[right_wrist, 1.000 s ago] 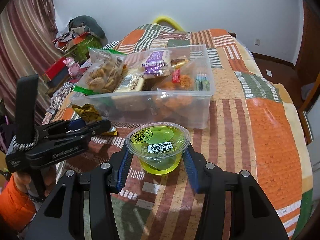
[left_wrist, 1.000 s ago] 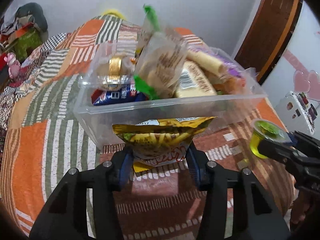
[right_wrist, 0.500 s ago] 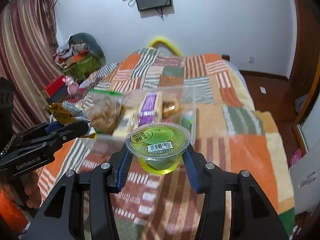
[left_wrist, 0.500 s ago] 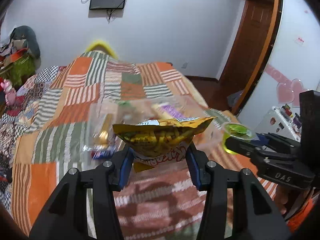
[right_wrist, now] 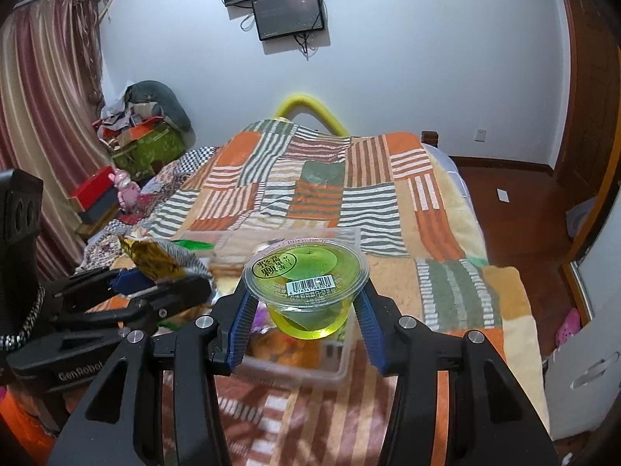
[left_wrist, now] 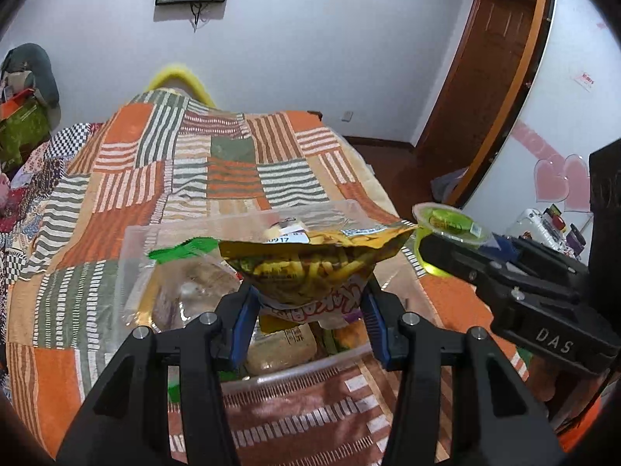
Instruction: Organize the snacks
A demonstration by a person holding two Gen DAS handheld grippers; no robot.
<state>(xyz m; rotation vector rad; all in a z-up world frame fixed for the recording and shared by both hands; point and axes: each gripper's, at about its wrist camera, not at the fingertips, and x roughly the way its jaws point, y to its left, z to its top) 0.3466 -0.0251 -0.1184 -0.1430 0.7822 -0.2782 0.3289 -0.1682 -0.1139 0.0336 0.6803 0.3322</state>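
While level, both tools grip snacks.

My left gripper pinches a yellow snack bag between its blue pads, holding it above the clear plastic bin on the patchwork bedspread. In the bin lie a green-sealed cookie packet and other wrapped snacks. To the right, my right gripper clasps a green jelly cup beside the bag's corner.

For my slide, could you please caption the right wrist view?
Right tongs hold a jelly cup above the snack bin.
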